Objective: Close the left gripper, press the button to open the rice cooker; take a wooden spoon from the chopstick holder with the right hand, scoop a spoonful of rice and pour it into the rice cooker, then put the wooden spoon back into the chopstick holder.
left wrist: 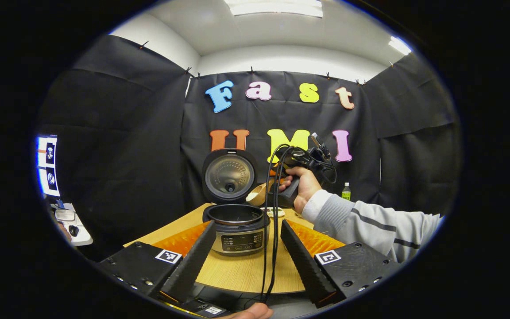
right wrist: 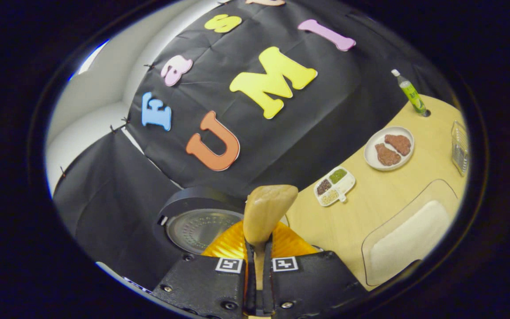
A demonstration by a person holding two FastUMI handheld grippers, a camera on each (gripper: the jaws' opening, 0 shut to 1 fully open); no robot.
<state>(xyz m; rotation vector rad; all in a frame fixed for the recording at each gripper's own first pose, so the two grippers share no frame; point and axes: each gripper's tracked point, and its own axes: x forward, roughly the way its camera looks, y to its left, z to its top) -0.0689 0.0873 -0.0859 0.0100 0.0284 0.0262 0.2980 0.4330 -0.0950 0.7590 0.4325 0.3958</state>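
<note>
The wooden spoon [right wrist: 265,212] is pinched by its handle between the jaws of the right gripper [right wrist: 258,266], its bowl sticking out ahead of them and tilted over the open rice cooker [right wrist: 195,221]. In the left gripper view the spoon's bowl [left wrist: 259,194] hangs just above and to the right of the cooker's inner pot [left wrist: 236,216], with the lid [left wrist: 229,175] standing upright behind it.

The likely trouble is spilling: if the spoon tips while its bowl is beside the rim and not over the pot, rice would land on the tabletop [left wrist: 241,270]. Whether any rice is in the spoon I cannot tell. The handle is narrow, so it could twist in the grip as the wrist turns. The black cable [left wrist: 272,221] hangs right in front of the cooker and could snag a moving hand [left wrist: 301,188].

The left gripper [left wrist: 246,248] hangs back, its jaws spread wide and holding nothing, framing the cooker between them. The tray of rice [right wrist: 410,239] lies well to the side.
</note>
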